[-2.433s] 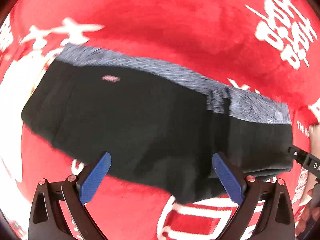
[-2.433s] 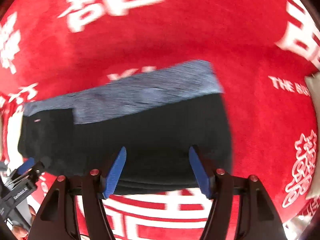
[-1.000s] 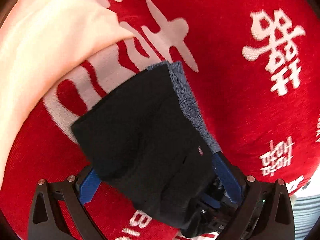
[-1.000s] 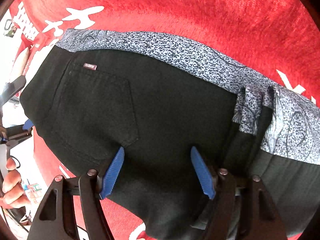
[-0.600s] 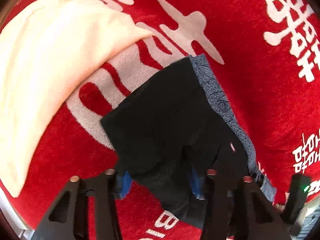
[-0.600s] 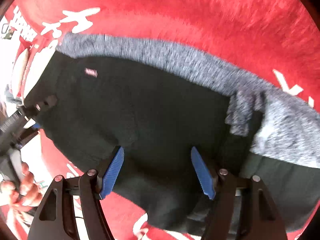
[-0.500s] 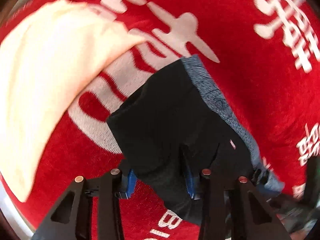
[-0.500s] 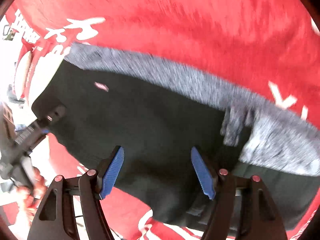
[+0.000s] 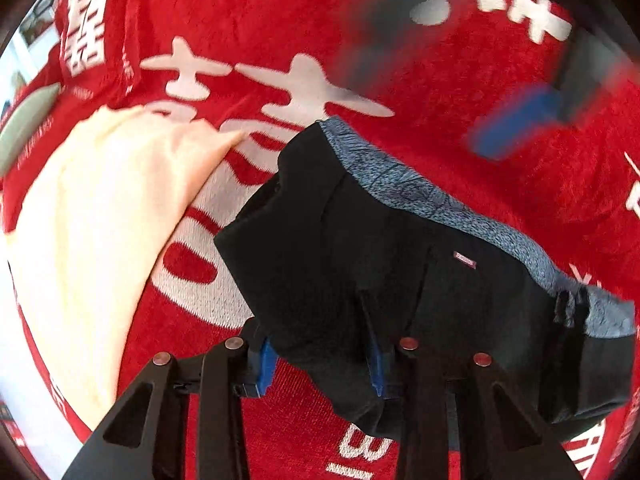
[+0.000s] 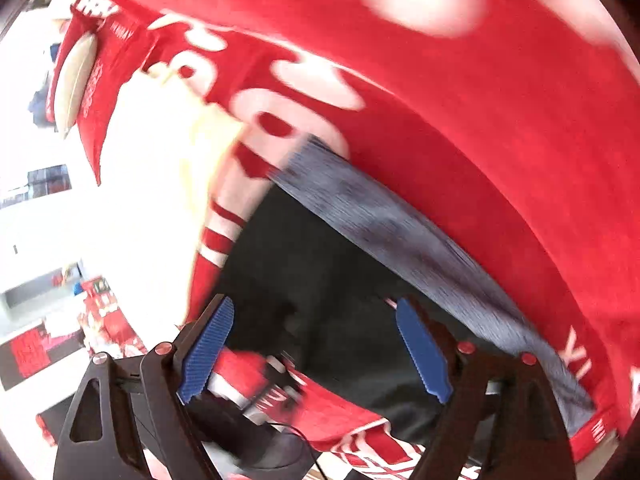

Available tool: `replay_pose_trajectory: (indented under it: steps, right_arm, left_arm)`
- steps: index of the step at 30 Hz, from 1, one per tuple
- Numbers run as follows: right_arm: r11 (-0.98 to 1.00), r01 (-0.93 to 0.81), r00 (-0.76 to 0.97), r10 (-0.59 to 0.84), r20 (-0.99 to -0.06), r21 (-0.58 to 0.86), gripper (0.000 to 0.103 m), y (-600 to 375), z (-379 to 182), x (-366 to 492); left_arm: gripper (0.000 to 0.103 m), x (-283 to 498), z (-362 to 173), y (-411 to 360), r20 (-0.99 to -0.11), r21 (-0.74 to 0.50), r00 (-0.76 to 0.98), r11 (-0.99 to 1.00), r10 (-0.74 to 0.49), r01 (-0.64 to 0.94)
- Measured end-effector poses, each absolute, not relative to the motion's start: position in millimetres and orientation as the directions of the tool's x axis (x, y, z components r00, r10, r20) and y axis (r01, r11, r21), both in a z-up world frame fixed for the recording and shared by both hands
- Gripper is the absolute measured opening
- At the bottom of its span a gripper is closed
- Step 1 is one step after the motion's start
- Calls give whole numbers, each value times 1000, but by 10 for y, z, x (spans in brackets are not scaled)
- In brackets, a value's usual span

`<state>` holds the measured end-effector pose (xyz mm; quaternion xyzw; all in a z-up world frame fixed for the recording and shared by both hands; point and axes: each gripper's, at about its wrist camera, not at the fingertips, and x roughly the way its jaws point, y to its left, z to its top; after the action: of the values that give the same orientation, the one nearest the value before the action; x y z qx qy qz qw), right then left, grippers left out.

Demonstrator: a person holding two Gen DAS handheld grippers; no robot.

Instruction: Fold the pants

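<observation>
The black pants (image 9: 400,264) with a grey-blue waistband (image 9: 432,196) lie folded on the red blanket (image 9: 280,20). My left gripper (image 9: 320,368) is shut on the near folded edge of the pants, and black cloth bunches between its blue pads (image 9: 264,368). In the left wrist view my right gripper is a blur at the upper right, above the blanket beyond the waistband, with one of its blue pads (image 9: 516,120) showing. In the right wrist view my right gripper (image 10: 316,350) hangs over the left end of the pants (image 10: 340,288). Its jaws are opening, and nothing is pressed between them.
A cream cloth (image 9: 100,220) lies on the blanket just left of the pants and also shows in the right wrist view (image 10: 160,160). A pale cushion (image 10: 76,80) sits at the blanket's far left. The room floor with clutter (image 10: 40,320) lies beyond the edge.
My left gripper has shut on the pants' near edge and lifted it slightly. My right gripper has left the middle of the pants, swung fast toward their left end, and opened wider.
</observation>
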<state>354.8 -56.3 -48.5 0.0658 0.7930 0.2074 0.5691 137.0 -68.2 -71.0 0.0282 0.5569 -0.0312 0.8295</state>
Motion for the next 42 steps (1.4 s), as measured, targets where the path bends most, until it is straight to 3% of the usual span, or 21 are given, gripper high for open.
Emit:
replay_pose_trajectory:
  steps: [7,11,12,13,16,22,27,42]
  right_arm:
    - [918,-271,-563,95,-821,291,87,189,-992,3531]
    - [899,-360,-579,-7,-815,248,87,363,-1160,3416]
    - [889,-392,-567,-29,-823,239,81,379,-1172,3381]
    - [880,-414,-558,-43,-829,233,58,375,-1167,3351]
    - [889,-346,-547,69,-835,300,21,221,-1074,3327]
    - [871,-180,-448,342,-826,458,17,-378,-761,3184]
    - [803,-60,-330,545,-771,593,17,-995,-463,2940]
    - [554,23,70,829,-554,832,19,-2876,405,1962]
  left_arm:
    - [38,1315,-661,-816,-905,81,424,984,5,160]
    - [38,1300,-628,-830,-900,90,437,981,7,170]
    - [38,1293,-622,-839,-898,94,440,980,8,174]
    - [38,1289,-615,-844,-897,95,442,979,7,178]
    - [38,1257,-567,-905,-897,73,441,977,-23,201]
    - [38,1241,-362,-1031,-893,8,440,975,-92,221]
    - [38,1089,-86,-1337,-871,37,477,954,-115,297]
    - [38,441,733,-2504,-820,134,531,830,-215,542]
